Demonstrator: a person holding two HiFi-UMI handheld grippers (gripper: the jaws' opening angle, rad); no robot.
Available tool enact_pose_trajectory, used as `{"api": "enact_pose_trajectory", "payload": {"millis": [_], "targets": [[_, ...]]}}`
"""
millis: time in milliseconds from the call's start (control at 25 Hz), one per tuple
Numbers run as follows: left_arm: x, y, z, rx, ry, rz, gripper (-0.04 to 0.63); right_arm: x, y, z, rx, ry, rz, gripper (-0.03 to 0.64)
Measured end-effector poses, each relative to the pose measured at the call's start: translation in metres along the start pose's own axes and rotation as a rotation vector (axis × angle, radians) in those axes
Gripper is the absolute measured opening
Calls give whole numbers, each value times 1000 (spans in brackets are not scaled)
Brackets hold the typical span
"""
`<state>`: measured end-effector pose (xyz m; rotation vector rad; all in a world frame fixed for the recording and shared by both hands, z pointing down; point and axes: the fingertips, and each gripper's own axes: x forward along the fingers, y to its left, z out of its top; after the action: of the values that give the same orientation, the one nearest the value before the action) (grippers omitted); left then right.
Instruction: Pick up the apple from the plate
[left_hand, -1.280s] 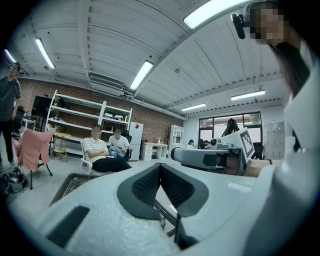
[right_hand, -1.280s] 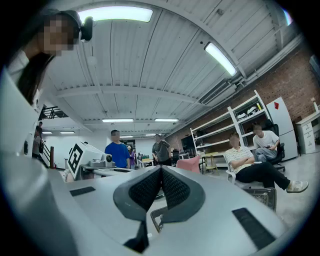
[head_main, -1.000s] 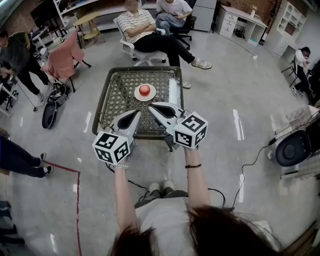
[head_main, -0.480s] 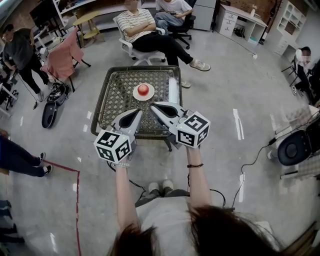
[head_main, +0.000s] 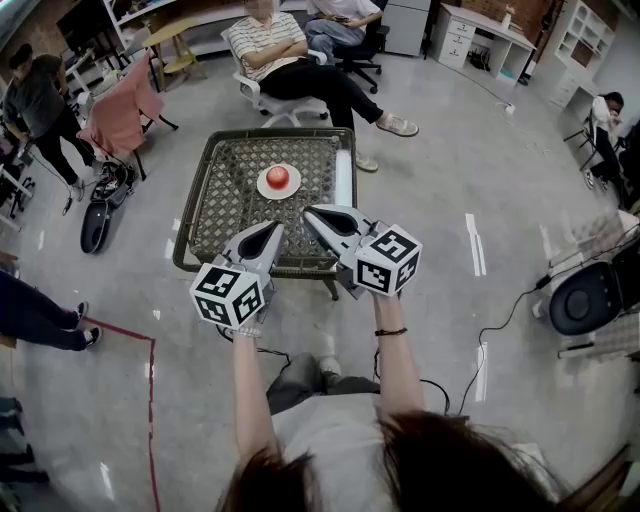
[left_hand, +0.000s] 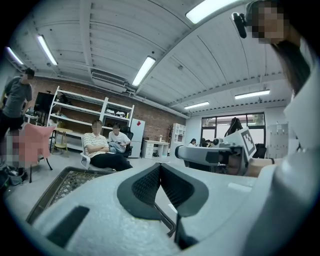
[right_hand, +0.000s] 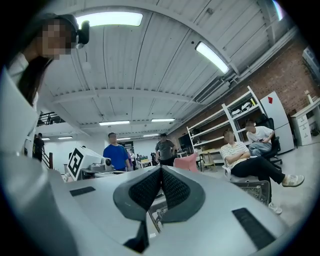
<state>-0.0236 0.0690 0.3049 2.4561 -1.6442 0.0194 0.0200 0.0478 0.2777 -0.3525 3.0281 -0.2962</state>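
A red apple (head_main: 278, 177) sits on a small white plate (head_main: 263, 189) on a low metal mesh table (head_main: 224, 208), toward its far side. Both grippers are held side by side over the table's near edge, well short of the apple. My left gripper (head_main: 274, 229) is shut with nothing in it; its black pads meet in the left gripper view (left_hand: 160, 166). The right gripper (head_main: 306, 212) is also shut and empty, pads together (right_hand: 161, 170). Neither gripper view shows the apple or plate.
A white cylinder (head_main: 343, 180) lies along the table's right side. Two seated people (head_main: 285, 55) are just beyond the table. A pink-draped chair (head_main: 125, 110) and a scooter (head_main: 96, 226) stand to the left. A cable (head_main: 500, 320) and a red floor line (head_main: 150, 400) run nearby.
The person has taken a step toward the table, and both grippers have edged forward with it, still shut. The apple and plate have not moved on the table.
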Motion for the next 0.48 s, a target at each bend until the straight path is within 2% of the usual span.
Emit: {"api": "enact_pose_trajectory", "payload": {"millis": [480], "targets": [[15,24,-8,-11,22,16,11,17,-21,-10,35,-3,-7,9]]}}
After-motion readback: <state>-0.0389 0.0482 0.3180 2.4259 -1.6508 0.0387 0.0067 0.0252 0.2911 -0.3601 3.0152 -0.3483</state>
